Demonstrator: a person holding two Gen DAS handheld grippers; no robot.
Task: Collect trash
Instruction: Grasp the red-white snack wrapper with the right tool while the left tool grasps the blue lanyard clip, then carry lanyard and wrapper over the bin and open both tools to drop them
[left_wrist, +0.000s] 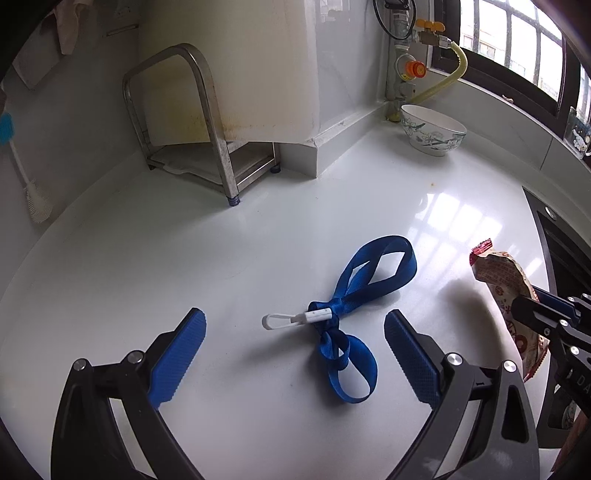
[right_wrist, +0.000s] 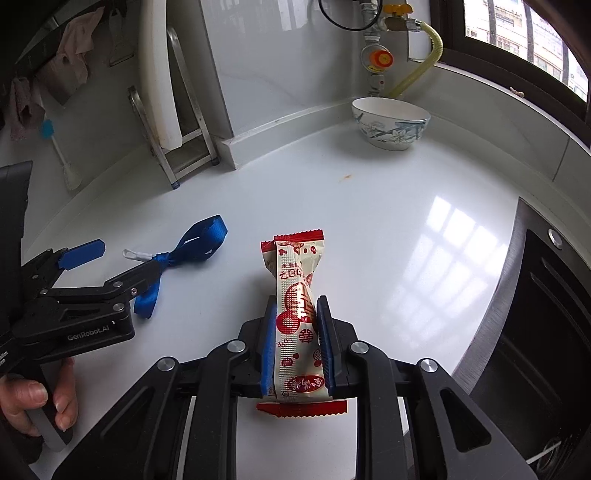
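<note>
A knotted blue strap (left_wrist: 354, 295) with a white clip (left_wrist: 295, 319) lies on the white counter (left_wrist: 184, 258). My left gripper (left_wrist: 295, 325) is open, its fingers on either side of the clip and knot, just above the counter. My right gripper (right_wrist: 296, 306) is shut on a red-and-cream snack wrapper (right_wrist: 297, 306) and holds it above the counter. The wrapper also shows at the right of the left wrist view (left_wrist: 506, 288). The strap (right_wrist: 192, 247) and the left gripper (right_wrist: 110, 258) show at the left of the right wrist view.
A flowered white bowl (left_wrist: 432, 129) stands at the back by the gas pipe (left_wrist: 406, 70). A steel rack (left_wrist: 207, 147) holds a white board at the back left. A dark stove (right_wrist: 535, 332) borders the counter on the right. A brush (left_wrist: 33, 184) hangs at the left.
</note>
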